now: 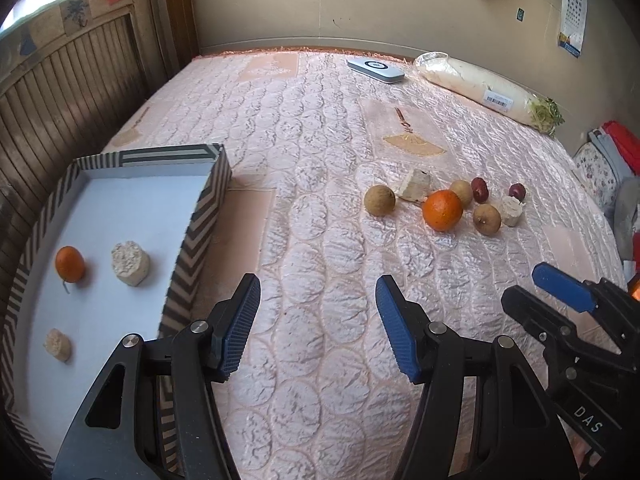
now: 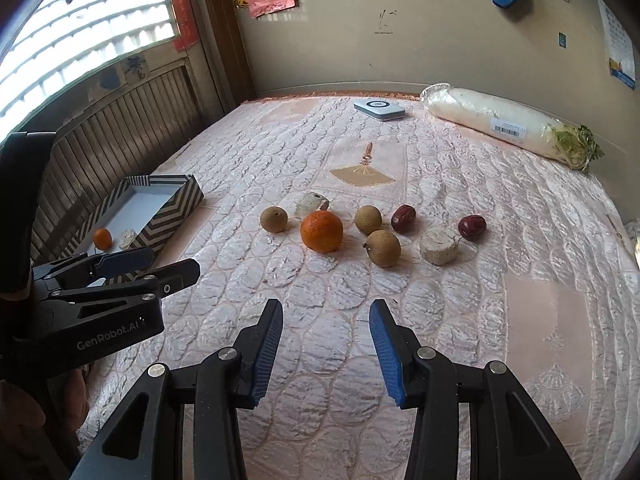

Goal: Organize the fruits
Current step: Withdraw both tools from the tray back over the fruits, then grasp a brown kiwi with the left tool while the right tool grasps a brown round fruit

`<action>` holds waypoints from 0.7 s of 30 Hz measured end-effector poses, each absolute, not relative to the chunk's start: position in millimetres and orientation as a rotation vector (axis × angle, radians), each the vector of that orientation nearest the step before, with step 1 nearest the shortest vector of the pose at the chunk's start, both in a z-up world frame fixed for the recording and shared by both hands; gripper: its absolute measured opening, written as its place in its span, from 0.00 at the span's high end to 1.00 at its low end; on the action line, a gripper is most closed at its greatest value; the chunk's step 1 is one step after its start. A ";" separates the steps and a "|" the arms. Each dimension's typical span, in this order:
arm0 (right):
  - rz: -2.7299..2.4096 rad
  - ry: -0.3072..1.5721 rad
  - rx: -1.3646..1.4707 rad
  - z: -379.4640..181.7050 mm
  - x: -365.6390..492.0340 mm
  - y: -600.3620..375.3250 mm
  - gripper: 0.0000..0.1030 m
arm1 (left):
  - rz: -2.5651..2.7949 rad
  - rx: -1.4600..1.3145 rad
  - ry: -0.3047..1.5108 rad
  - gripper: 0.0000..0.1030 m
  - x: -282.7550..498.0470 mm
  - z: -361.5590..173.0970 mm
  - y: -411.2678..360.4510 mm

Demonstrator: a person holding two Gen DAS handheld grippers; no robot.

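Note:
On the pink quilted bed lies a cluster of fruit: an orange, three brown longans, two red dates and pale cut chunks. The orange also shows in the left wrist view. A striped box at the left holds a small orange and two pale chunks. My left gripper is open and empty beside the box. My right gripper is open and empty, short of the fruit cluster.
A wrapped white radish and a flat white device lie at the far side of the bed. A slatted wooden panel runs along the left edge. Folded cloths sit at the right.

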State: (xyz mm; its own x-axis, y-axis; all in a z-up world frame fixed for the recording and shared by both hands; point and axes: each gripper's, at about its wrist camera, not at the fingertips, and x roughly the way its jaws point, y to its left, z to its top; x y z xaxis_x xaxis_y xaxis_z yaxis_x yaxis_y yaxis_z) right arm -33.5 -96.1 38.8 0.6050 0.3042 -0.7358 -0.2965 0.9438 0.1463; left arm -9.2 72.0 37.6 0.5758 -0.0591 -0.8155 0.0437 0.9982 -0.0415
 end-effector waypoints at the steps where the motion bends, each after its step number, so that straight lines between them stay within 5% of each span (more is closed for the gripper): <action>1: 0.345 0.856 0.012 37.7 -32.4 -98.1 0.58 | -0.070 -0.034 0.964 0.41 -4.6 37.0 72.0; 21: 0.334 0.876 0.053 29.5 -17.9 -118.8 0.58 | -0.107 -0.066 1.012 0.41 68.4 20.6 48.1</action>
State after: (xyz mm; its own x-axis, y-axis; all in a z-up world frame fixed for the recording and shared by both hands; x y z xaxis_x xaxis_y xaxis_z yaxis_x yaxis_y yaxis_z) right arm -17.9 -118.8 29.5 0.5921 0.3090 -0.7442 -0.2657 0.9468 0.1817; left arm 68.4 48.1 20.6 0.5253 -0.1200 -0.8424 0.0588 0.9928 -0.1047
